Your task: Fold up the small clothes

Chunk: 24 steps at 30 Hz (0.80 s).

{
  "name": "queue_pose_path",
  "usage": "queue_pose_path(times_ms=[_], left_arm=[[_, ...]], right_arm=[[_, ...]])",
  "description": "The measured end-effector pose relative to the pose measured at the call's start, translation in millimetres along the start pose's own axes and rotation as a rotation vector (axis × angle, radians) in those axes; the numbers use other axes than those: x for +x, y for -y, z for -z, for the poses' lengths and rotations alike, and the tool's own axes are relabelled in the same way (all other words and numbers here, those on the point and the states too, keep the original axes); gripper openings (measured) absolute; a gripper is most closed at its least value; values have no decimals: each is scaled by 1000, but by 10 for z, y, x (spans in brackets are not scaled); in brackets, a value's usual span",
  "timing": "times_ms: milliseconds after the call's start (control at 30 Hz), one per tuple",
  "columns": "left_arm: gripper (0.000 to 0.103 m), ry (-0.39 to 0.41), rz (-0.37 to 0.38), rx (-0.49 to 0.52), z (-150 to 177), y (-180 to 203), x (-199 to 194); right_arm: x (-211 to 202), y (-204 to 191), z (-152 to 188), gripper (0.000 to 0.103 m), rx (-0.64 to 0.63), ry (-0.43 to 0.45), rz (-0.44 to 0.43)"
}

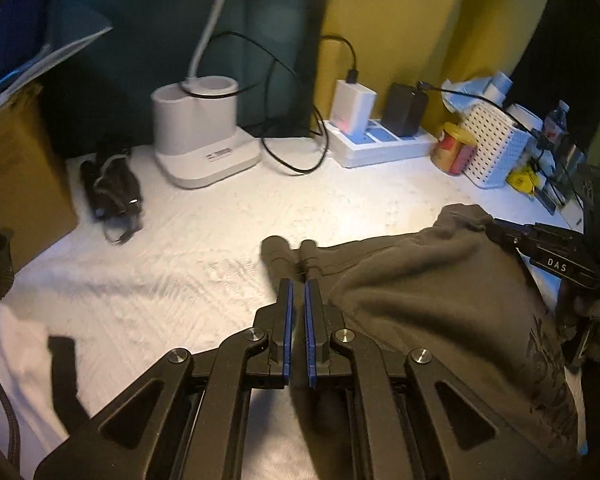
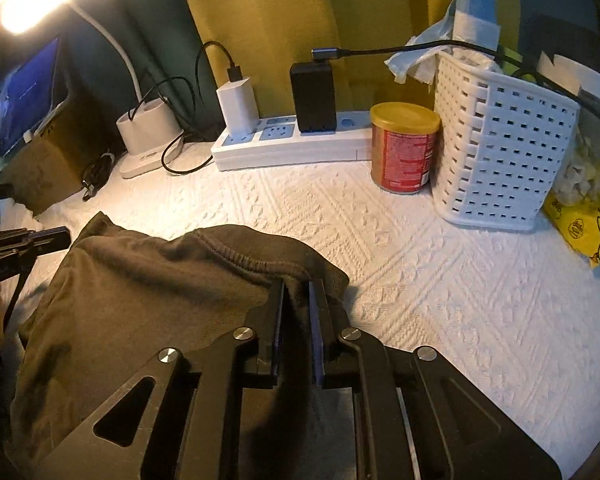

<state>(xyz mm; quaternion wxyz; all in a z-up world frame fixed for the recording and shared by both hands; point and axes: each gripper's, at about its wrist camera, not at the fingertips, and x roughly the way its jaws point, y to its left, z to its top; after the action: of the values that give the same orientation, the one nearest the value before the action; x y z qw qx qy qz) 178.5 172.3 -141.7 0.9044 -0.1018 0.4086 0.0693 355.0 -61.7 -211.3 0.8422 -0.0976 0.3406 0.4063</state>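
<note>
Both grippers clamp the shirt [image 2: 148,280] — left gripper [image 1: 299,280] pinching one corner, right gripper [image 2: 297,284] the ribbed hem; dark cloth lies bunched between them on the white cover [image 2: 440,280]. Basket [image 2: 500,160] at the wall holds tissue and a blue packet. Can [image 2: 404,148] just beside it, lidded. Lamp base [image 1: 204,132], hollow cup — contents not visible.
</note>
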Motion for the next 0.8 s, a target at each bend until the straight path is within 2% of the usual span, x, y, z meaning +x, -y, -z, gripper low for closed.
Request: queue_pose_path(times_ms=[133, 167, 200, 233, 300, 367, 433, 467, 500, 800], left_arm=[[6, -6, 19, -13, 84, 34, -103], [7, -8, 19, -10, 127, 60, -143], [16, -9, 22, -10, 156, 76, -171], [36, -9, 28, -12, 176, 90, -199], [63, 5, 37, -25, 234, 105, -269], [64, 15, 47, -36, 288, 124, -334], [64, 15, 48, -29, 347, 169, -397], [64, 17, 52, -23, 384, 193, -434], [64, 17, 56, -17, 412, 210, -461], [64, 32, 105, 6, 768, 336, -733]], right_arm=[[-96, -6, 13, 12, 4, 4, 19], [-136, -1, 24, 15, 5, 6, 19], [-195, -4, 41, 16, 7, 12, 19], [-236, -5, 52, 16, 8, 16, 17], [-325, -14, 79, 17, 12, 24, 15], [-428, -23, 119, 18, 13, 29, 16], [-549, -41, 169, 30, 16, 35, 17], [-603, -53, 192, 42, 18, 37, 17], [-656, -69, 216, 48, 22, 39, 16], [-1028, -192, 519, 48, 52, 33, 16]])
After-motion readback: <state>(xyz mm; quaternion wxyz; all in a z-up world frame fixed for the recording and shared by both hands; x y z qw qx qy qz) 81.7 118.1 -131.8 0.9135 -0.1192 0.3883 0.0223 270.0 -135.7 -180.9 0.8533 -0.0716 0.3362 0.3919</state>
